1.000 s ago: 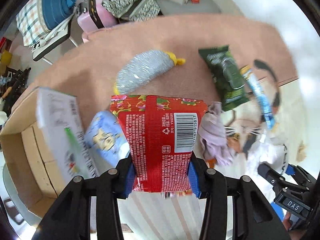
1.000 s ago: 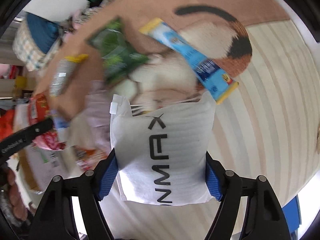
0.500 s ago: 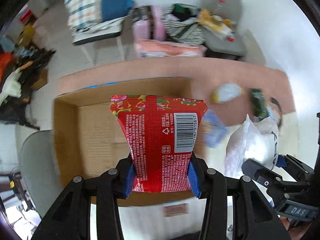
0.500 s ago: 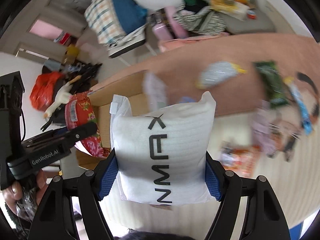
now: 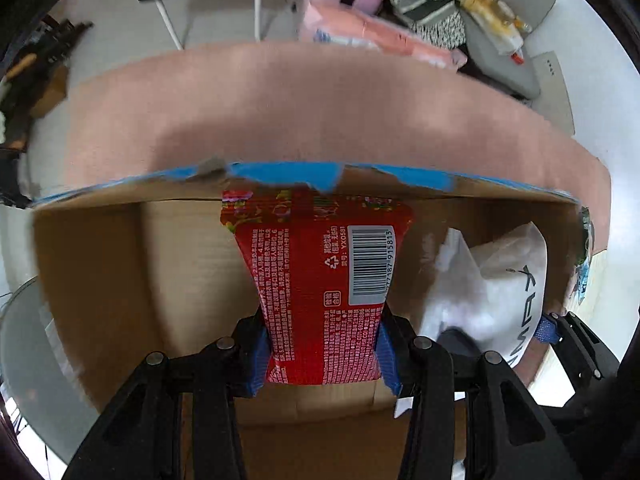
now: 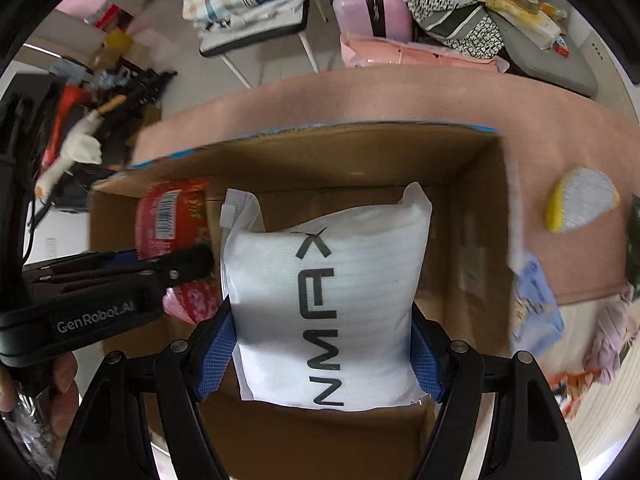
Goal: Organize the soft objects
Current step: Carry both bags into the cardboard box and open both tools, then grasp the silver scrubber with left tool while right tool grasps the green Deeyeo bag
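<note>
My left gripper (image 5: 322, 356) is shut on a red snack packet (image 5: 316, 280) and holds it inside an open cardboard box (image 5: 100, 280). My right gripper (image 6: 324, 356) is shut on a white foam pouch (image 6: 324, 300) with black letters, held over the same box (image 6: 472, 200). In the left wrist view the pouch (image 5: 496, 288) and the right gripper (image 5: 556, 332) show at the right. In the right wrist view the red packet (image 6: 168, 216) and the left gripper (image 6: 100, 292) show at the left.
The box stands on a pink rug (image 6: 360, 96). To its right lie a silver and yellow packet (image 6: 580, 200), a light blue packet (image 6: 536, 304) and lilac cloth (image 6: 612, 332). Behind are a chair with bags (image 6: 248, 0), a pink suitcase (image 6: 372, 4) and clutter.
Both grippers have swung left from the rug with their loads and come down over the open box. The red packet and the white pouch now hang inside it.
</note>
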Demonstrator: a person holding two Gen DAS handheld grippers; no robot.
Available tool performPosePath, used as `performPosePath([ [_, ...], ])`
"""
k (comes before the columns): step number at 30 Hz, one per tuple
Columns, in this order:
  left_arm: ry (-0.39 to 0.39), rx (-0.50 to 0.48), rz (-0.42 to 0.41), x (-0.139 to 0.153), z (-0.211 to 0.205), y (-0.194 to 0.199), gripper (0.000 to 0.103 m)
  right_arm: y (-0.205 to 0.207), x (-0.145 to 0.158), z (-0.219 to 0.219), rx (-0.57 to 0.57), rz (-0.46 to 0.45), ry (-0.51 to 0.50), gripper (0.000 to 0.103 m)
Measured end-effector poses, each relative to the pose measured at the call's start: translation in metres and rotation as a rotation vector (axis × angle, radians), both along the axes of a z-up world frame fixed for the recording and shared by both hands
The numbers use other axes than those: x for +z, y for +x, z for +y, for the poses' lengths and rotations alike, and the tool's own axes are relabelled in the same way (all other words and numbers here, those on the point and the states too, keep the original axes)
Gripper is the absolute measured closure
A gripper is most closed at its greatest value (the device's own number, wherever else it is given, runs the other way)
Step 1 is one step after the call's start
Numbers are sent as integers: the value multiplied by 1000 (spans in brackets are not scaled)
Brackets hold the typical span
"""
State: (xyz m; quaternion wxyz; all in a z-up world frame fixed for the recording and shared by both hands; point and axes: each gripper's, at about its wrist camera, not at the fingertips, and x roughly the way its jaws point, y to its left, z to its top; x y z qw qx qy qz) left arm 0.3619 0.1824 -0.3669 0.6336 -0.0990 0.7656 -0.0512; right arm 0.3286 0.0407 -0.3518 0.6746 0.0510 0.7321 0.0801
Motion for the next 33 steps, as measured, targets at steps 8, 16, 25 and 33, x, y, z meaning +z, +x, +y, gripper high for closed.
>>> performPosePath([
  [8,-15,-19,72,-33,-10,9,60,17,-45,4,28,41,-44,22],
  [16,7,-8,-32,20,-13,2,24,14,-11,-4,-40,11,10,1],
  [25,139,3,-352,125,15,-50,15,-42,123,-7,13,-602,-136,0],
  [33,234,-3,-528,160,0,-101,1,-104,167,-25,-30,-739,-280,0],
])
